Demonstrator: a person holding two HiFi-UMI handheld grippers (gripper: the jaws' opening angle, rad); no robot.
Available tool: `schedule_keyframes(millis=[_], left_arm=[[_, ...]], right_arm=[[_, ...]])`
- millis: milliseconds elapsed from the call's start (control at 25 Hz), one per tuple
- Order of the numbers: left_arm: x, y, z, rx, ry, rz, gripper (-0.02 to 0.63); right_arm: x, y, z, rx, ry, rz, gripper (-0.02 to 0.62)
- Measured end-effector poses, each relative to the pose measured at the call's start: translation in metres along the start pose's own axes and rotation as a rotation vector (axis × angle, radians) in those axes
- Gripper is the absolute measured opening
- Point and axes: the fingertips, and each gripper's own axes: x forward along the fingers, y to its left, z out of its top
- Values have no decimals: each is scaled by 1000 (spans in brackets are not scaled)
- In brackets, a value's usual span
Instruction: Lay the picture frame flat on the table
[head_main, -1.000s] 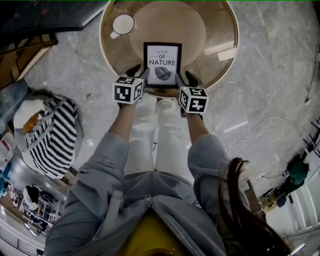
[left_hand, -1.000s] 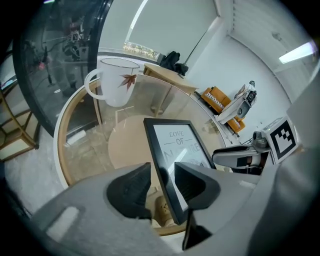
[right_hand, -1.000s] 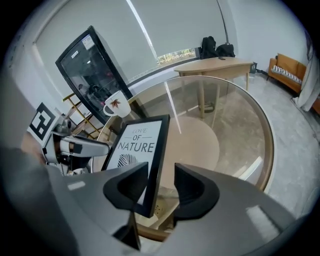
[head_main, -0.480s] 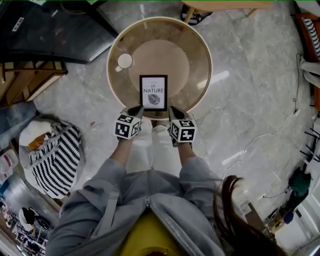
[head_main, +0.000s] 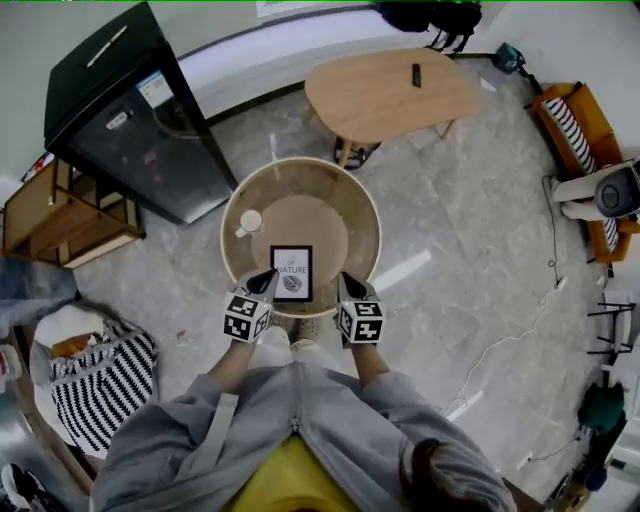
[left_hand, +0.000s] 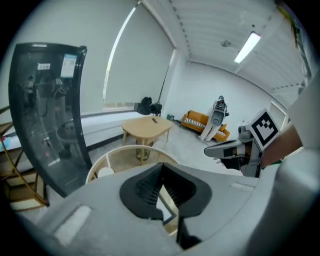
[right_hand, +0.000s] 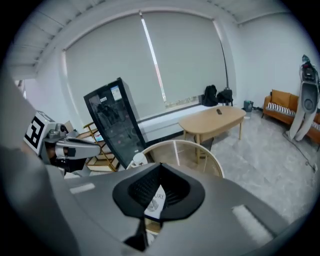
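- Picture frame (head_main: 292, 273) lies flat, print up, on the near part of the round table (head_main: 224, 240), just inside its rim and close in front of me.
- My left gripper (head_main: 267, 281) hangs over the table's near edge at the frame's left lower corner. Its jaws are clenched together with nothing between them, and the frame only shows far below through the gap.
- My right gripper (head_main: 346, 285) is at the frame's right side, its jaws likewise pressed together and empty.
- A white cup (head_main: 249, 222) stands on the tabletop's left side, apart from the frame.
- Beyond the round table is an oval wooden table (head_main: 390, 95) with a small dark object (head_main: 415, 73) on it.
- A black glass-door fridge (head_main: 135, 110) stands to the left, with a wooden shelf (head_main: 50, 215) beside it.
- A striped bag (head_main: 100, 385) sits on the floor by my left leg, and an orange sofa (head_main: 575, 130) stands far right.
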Motion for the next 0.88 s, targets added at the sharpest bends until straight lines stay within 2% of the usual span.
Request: schedule_keyframes(millis=[160,440,680,800,880], left_arm=[[-34,-15,67,76,-151,20,5],[-99,-27,162,114,-347,79,5],[-146,-23,248,157,-511,163,5],[-165,-31,277,193,-567,190,5],[-175,-36,291,199,-603,199,5]], right_arm=[[-38,15,60,3,-143,12,-2],[-103,31,159,16,-377,5,-2],[-154,45,249,-127,-586,-43,0],[-178,53,279,-206,-649,-68,0],[-190,58,294,-220,-680,-66,-1]])
